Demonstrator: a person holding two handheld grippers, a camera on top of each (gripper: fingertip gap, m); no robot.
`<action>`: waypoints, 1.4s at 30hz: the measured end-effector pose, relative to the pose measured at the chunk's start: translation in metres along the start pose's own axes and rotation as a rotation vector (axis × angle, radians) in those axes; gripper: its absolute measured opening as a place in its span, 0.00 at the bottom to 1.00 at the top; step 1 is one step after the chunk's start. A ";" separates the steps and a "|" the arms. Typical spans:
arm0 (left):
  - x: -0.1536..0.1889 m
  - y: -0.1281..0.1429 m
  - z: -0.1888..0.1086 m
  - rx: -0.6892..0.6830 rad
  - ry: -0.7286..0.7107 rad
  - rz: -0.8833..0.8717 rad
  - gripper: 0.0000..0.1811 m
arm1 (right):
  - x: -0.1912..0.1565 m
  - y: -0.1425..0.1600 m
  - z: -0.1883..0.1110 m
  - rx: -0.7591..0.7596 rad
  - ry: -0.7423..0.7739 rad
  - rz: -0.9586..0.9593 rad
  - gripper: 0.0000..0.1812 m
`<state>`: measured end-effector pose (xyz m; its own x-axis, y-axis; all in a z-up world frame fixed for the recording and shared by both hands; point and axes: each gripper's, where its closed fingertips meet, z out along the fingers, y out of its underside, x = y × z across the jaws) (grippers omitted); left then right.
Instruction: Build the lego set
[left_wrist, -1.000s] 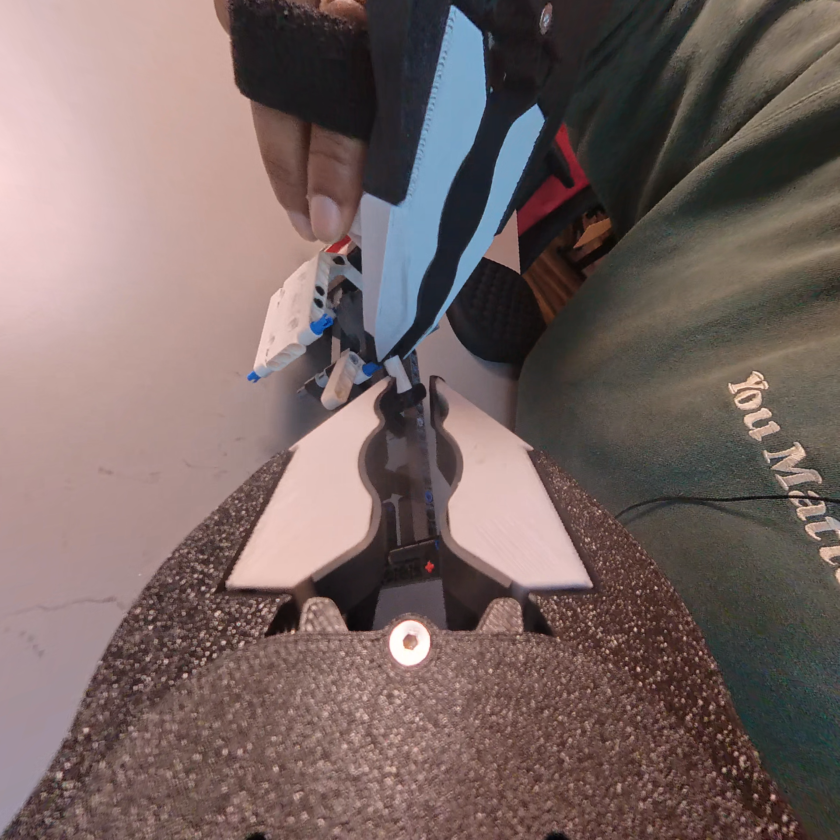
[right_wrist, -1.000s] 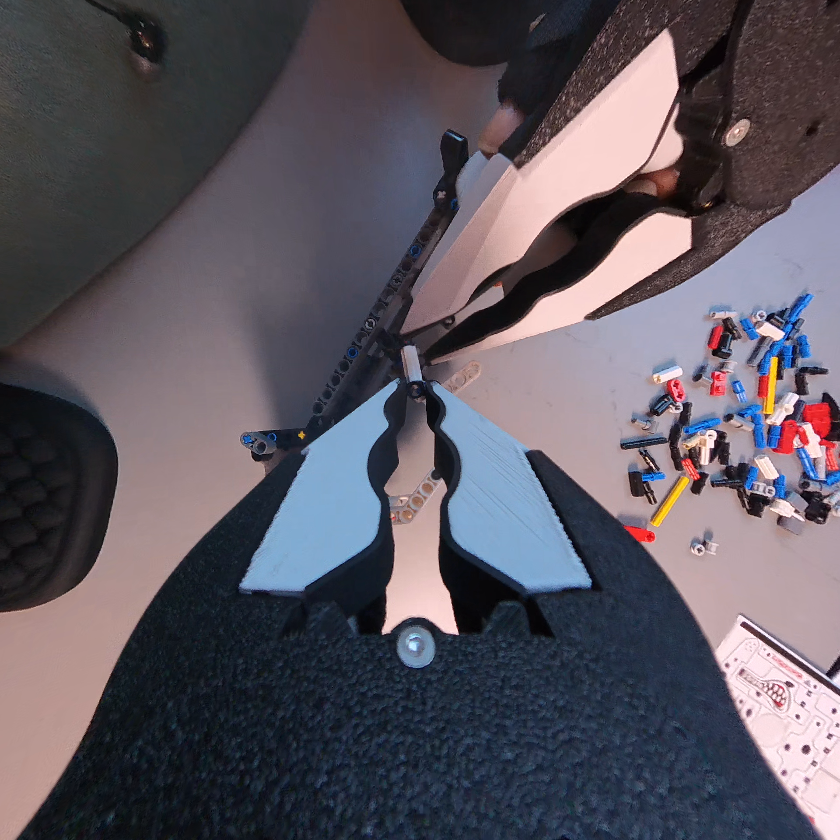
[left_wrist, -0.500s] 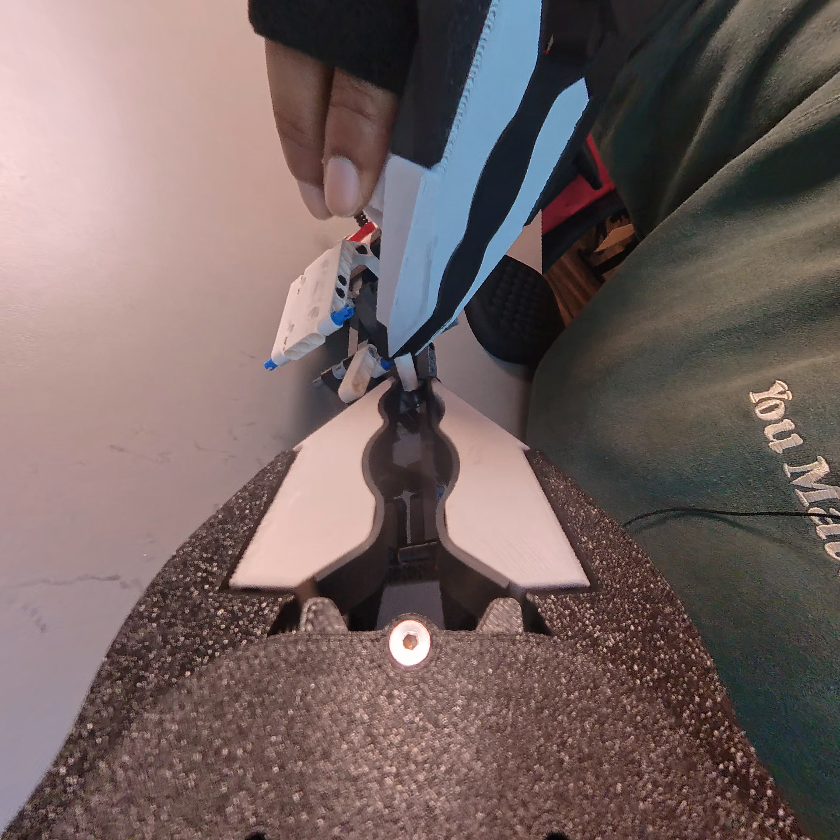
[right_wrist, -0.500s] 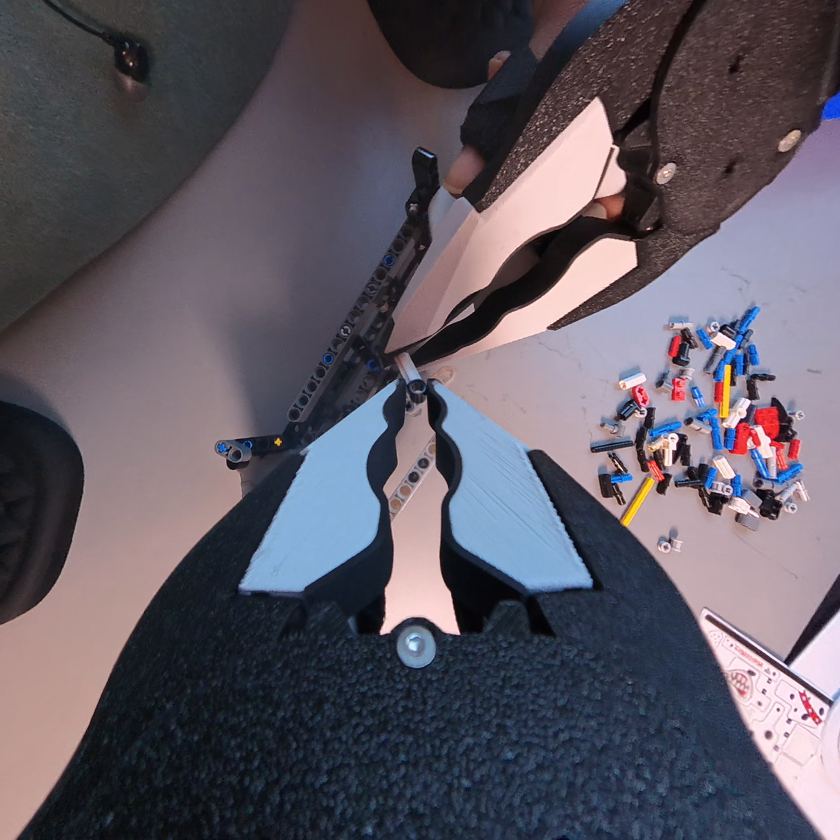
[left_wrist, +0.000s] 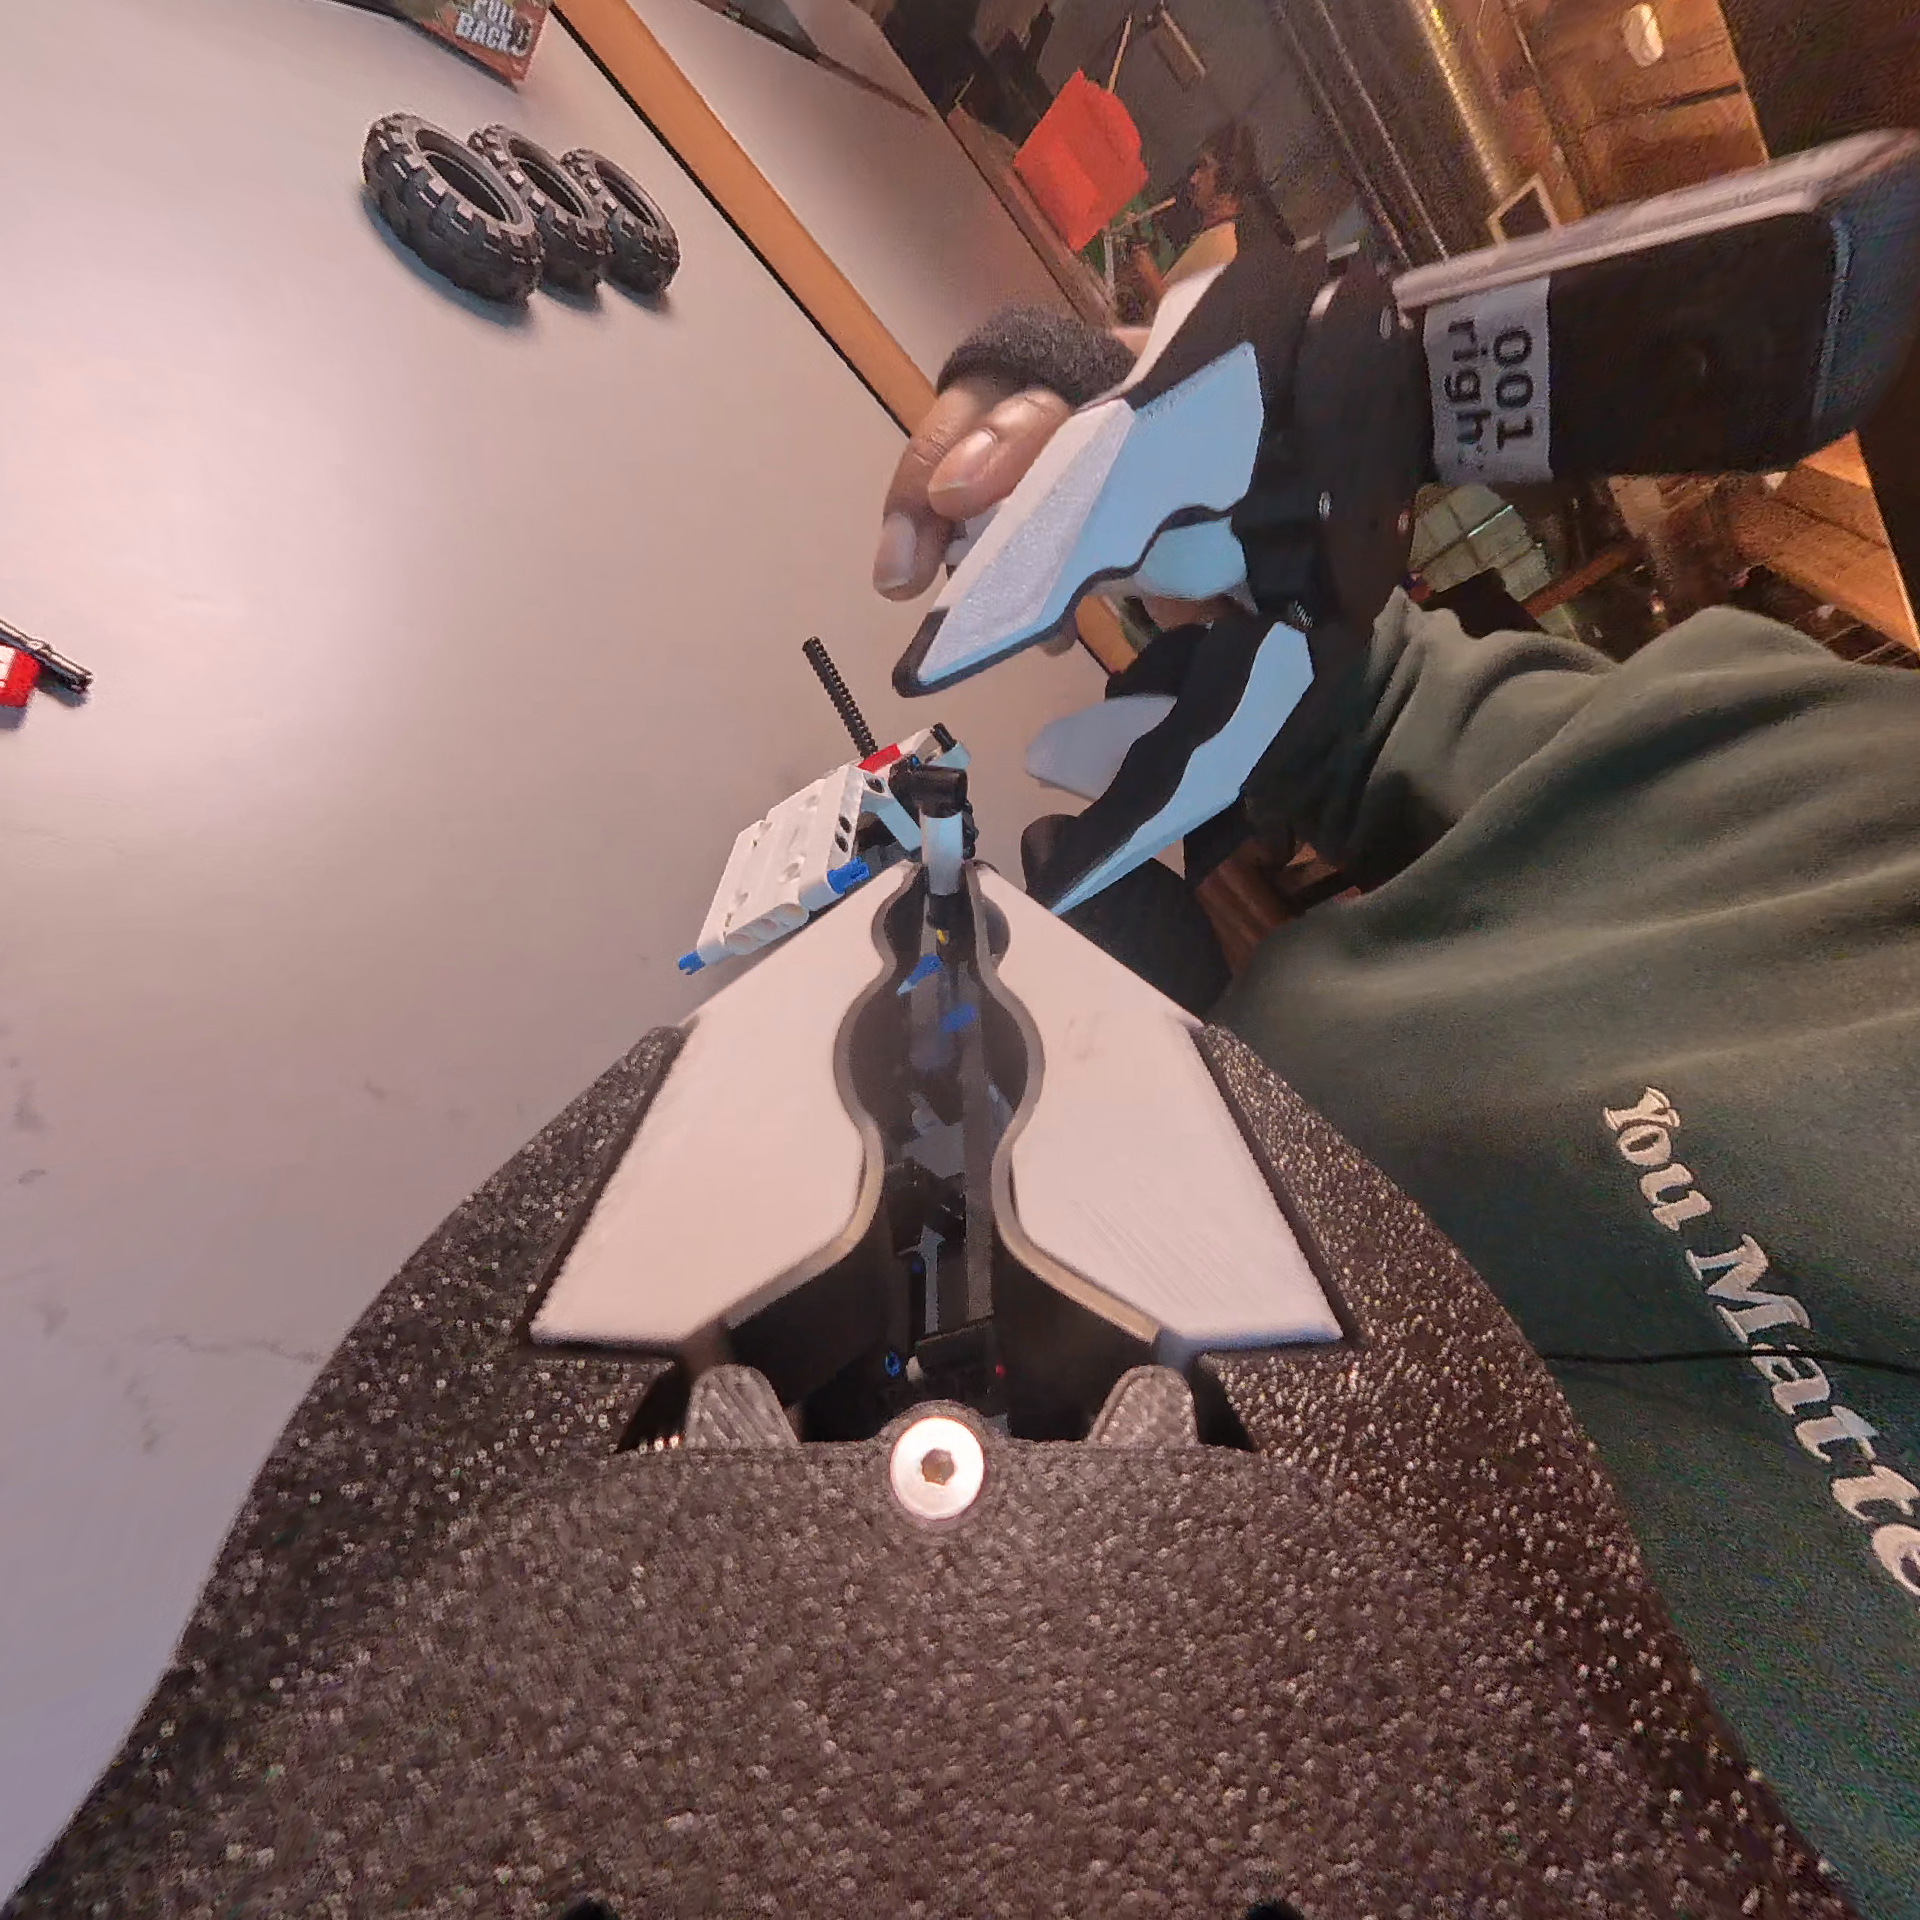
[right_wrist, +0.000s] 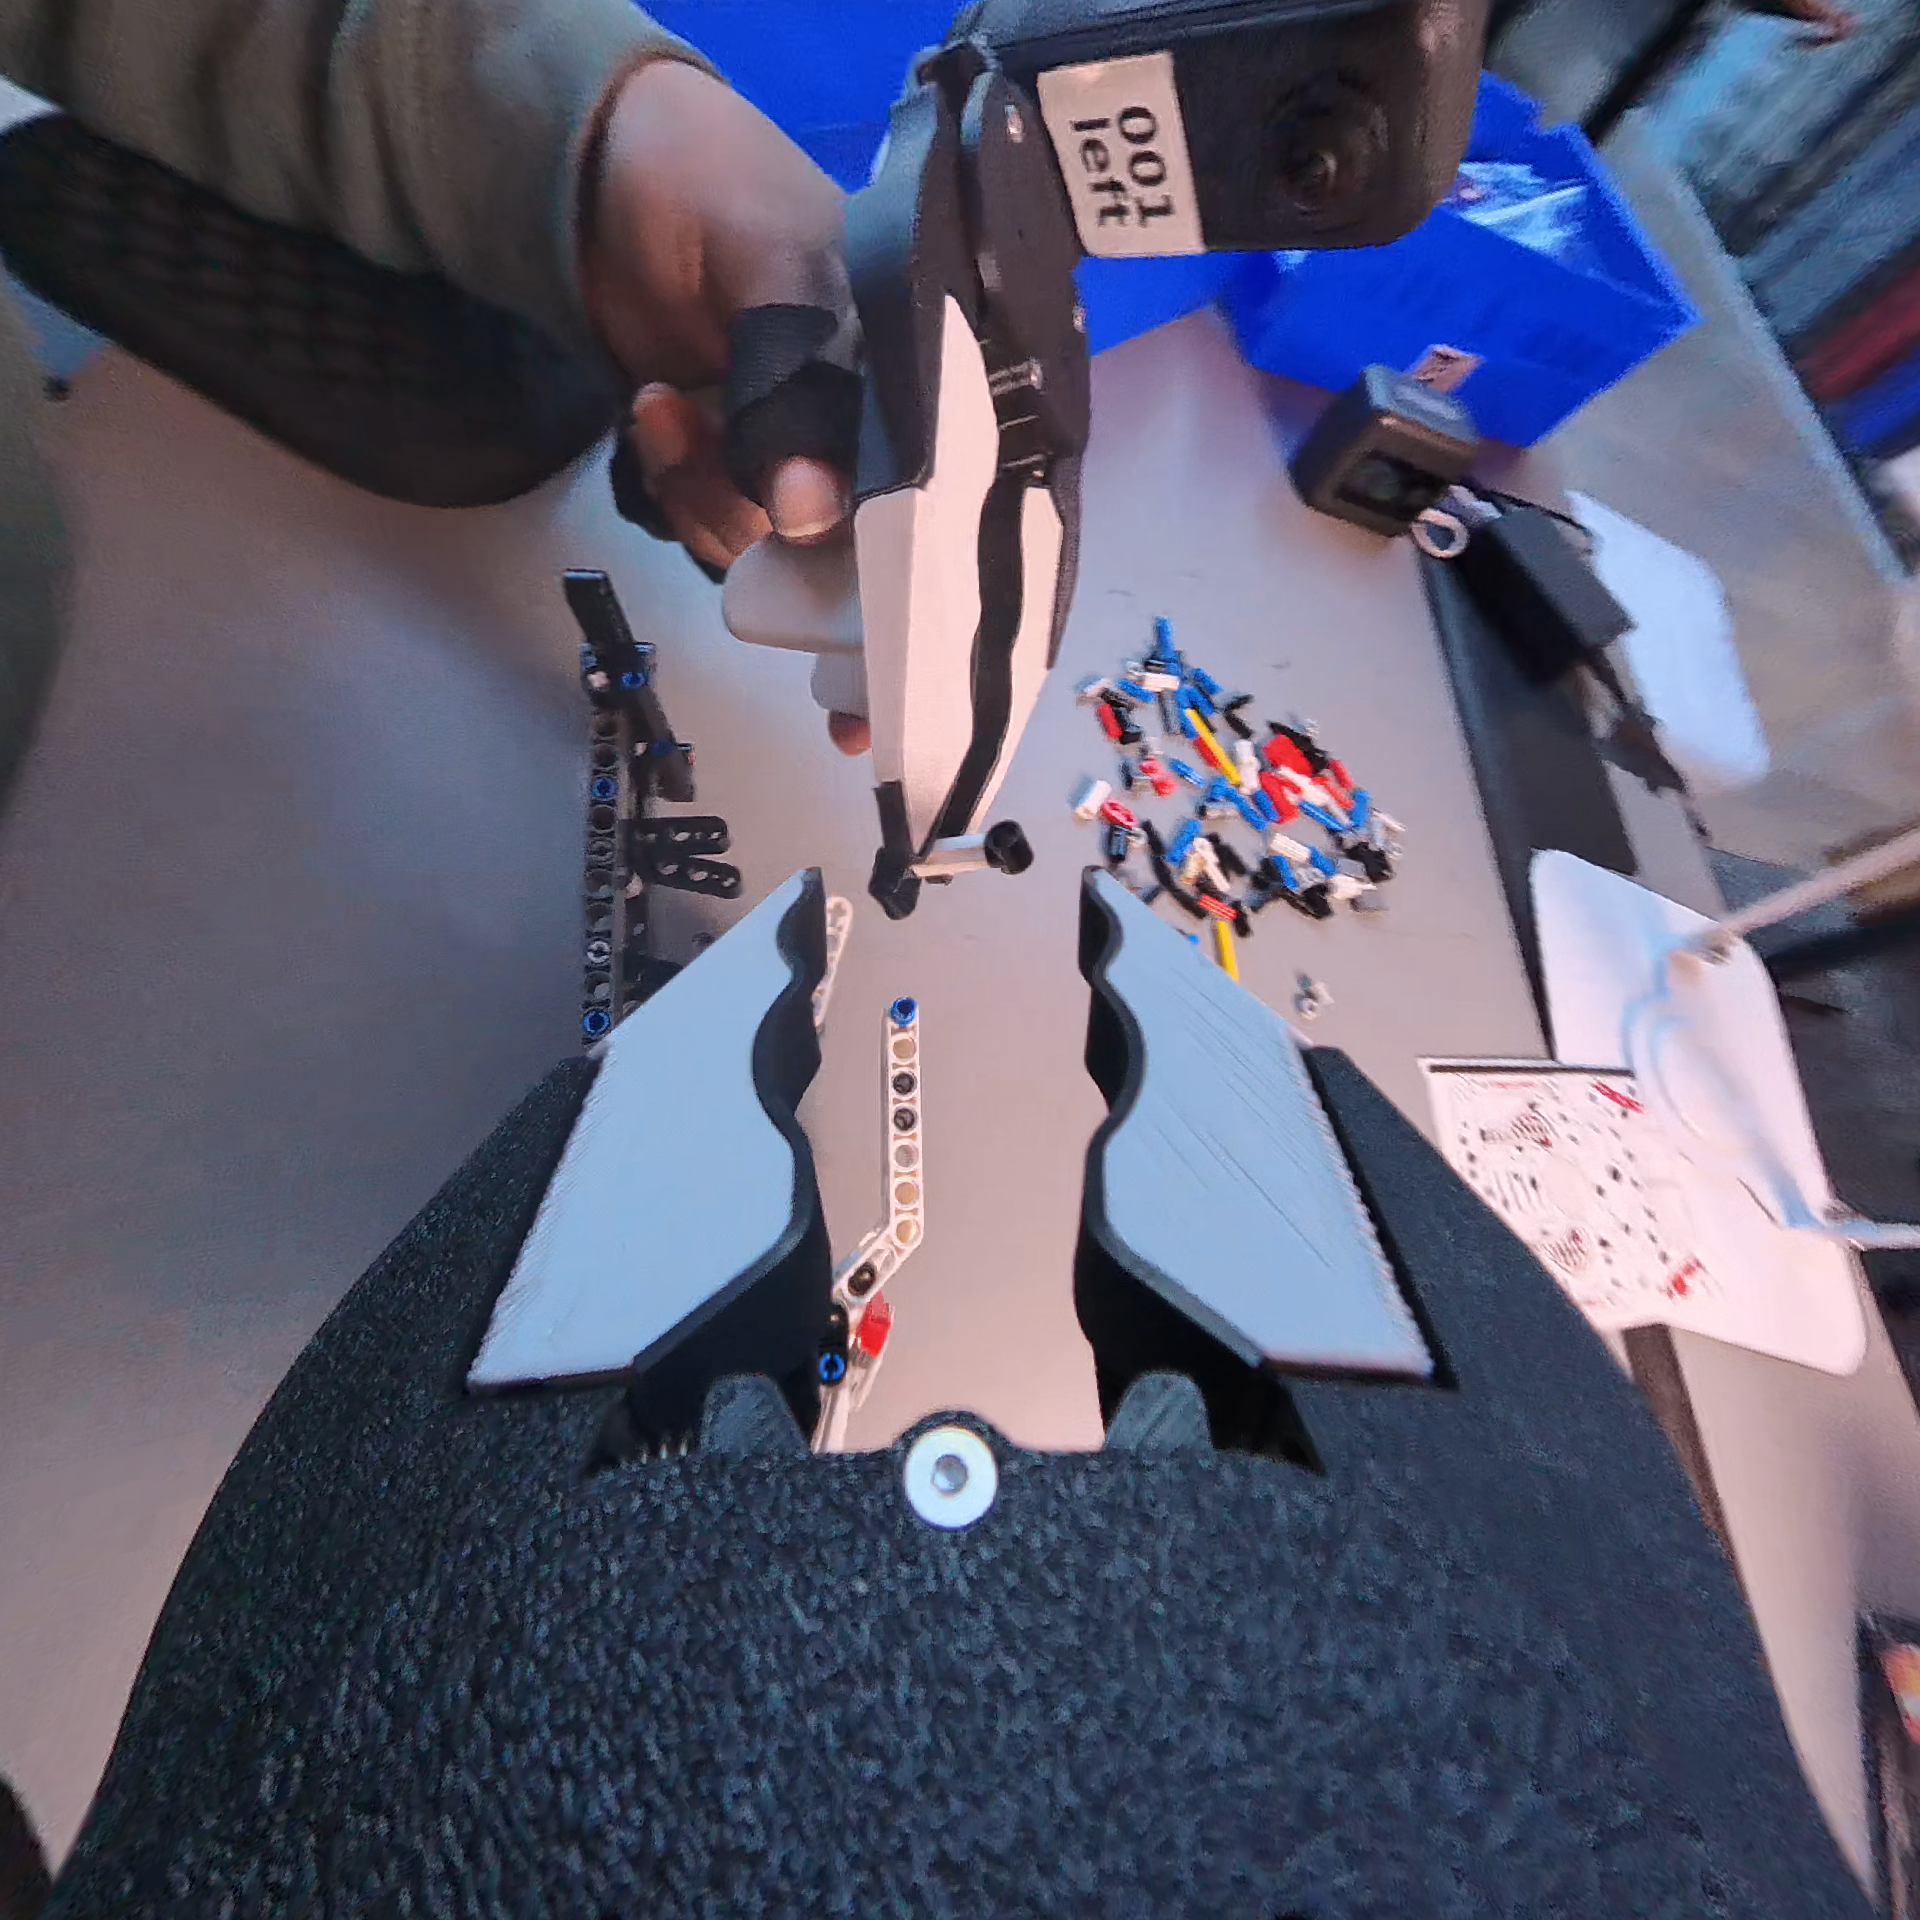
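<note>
- Your right gripper (right_wrist: 951, 894) has let go of the connector and backed off since a second ago; its jaws now stand wide, empty, above the table (right_wrist: 312, 935).
- The left gripper (left_wrist: 940, 883) stays pinched shut on the white-and-black connector (left_wrist: 938, 821), holding it up off the table; seen in the right view at (right_wrist: 961, 852).
- The black frame (right_wrist: 634, 790) lies flat on the table, left of the connector and apart from it.
- The loose pile (right_wrist: 1236, 790) sits to the right, near the sheet (right_wrist: 1621, 1195).
- A white beam (right_wrist: 902, 1122) lies under your open right jaws.
- Handling, by judgement: the connector is light, stiff and smooth plastic, likely to twist in a tip grip. Take it across the white barrel, not the black end.
</note>
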<state>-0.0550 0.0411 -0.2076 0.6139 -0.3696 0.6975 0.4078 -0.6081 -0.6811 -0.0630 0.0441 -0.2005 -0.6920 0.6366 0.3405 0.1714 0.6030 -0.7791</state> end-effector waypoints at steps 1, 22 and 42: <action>0.001 -0.001 0.001 0.005 0.005 -0.003 0.04 | -0.001 0.002 0.000 -0.008 0.043 -0.001 0.27; 0.009 0.007 0.012 0.019 -0.002 -0.014 0.04 | -0.012 0.006 0.003 -0.032 0.201 0.003 0.20; 0.012 0.009 0.013 0.021 0.022 -0.028 0.04 | -0.013 0.003 0.006 -0.029 0.220 -0.006 0.18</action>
<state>-0.0354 0.0405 -0.2086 0.5869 -0.3683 0.7210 0.4390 -0.6034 -0.6657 -0.0576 0.0345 -0.2112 -0.5236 0.7205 0.4546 0.1901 0.6190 -0.7621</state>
